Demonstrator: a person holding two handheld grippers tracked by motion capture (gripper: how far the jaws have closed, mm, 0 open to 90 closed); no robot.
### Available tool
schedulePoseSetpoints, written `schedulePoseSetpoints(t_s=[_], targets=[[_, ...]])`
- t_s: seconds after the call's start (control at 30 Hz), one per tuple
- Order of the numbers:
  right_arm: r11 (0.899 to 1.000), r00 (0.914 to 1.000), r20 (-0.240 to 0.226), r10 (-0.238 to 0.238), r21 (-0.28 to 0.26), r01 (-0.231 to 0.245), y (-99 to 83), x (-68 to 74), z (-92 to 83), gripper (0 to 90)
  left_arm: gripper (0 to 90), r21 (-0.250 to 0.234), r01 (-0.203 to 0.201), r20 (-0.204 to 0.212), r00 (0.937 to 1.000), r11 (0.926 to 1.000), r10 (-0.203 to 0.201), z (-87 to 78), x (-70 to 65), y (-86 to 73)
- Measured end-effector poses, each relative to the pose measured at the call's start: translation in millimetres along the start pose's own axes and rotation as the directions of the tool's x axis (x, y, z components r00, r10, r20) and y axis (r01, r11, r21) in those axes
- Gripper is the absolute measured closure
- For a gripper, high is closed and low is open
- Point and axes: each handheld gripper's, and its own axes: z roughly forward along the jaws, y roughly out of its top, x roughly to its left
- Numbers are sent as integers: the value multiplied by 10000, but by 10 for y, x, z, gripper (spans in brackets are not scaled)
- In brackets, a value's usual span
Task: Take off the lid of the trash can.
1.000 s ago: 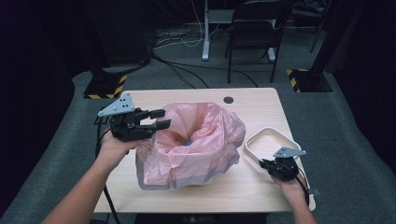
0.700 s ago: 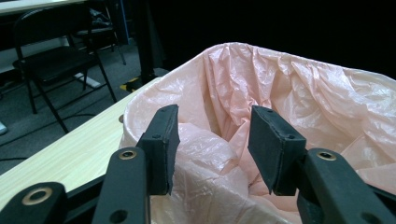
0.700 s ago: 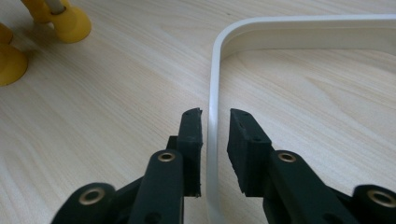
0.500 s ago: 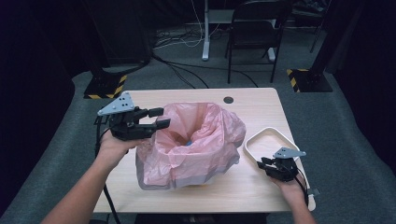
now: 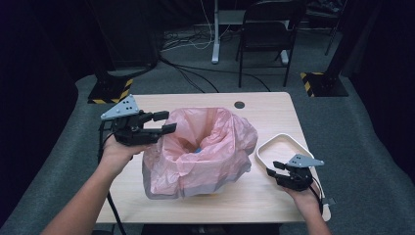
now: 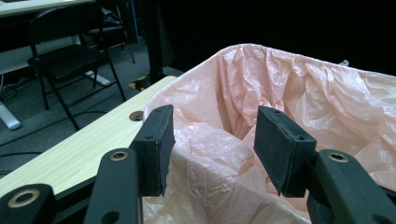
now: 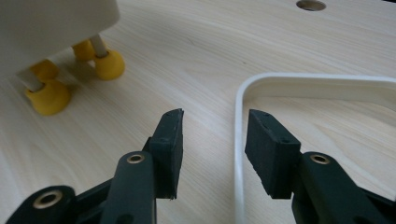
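Your left gripper [image 5: 164, 122] hangs at the nine o'clock rim of the pink bag [image 5: 205, 147], which lines a bin standing mid-worktop [image 5: 264, 110]. In the left gripper view its jaws have just been opening — the pads [image 6: 156, 147] stand apart with crumpled liner between them, pressing nothing, so that grip is released.

Your right gripper [image 5: 278, 168] sits low at about four o'clock from the bin, at the near left edge of the white frame [image 5: 281, 138] that lies flat on the worktop. Its jaws have also just been opening; in the right gripper view the white frame [image 7: 240, 140] runs up between the two spread pads, untouched.

I judge you are between grips: the bag looks draped over the bin's rim, and the frame seems next — likely a collar to pin the liner. That calls for closing on the frame's rim squarely, then lifting it level and lowering it over the bag's mouth without dragging the plastic inward.
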Motion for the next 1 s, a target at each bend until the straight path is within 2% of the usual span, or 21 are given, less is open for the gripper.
schedulePoseSetpoints(t_s=[0.37,1.0], targets=[[9994,9976,-687,-129,-322,107,136,116,-76,539,485,188,-103,-170,9998,9998,106,-20,5,6],[9985,9959,-875,-242,-515,197,305,260,-166,453,447,-7,-18,-255,9997,10000,18,-62,52,-18]])
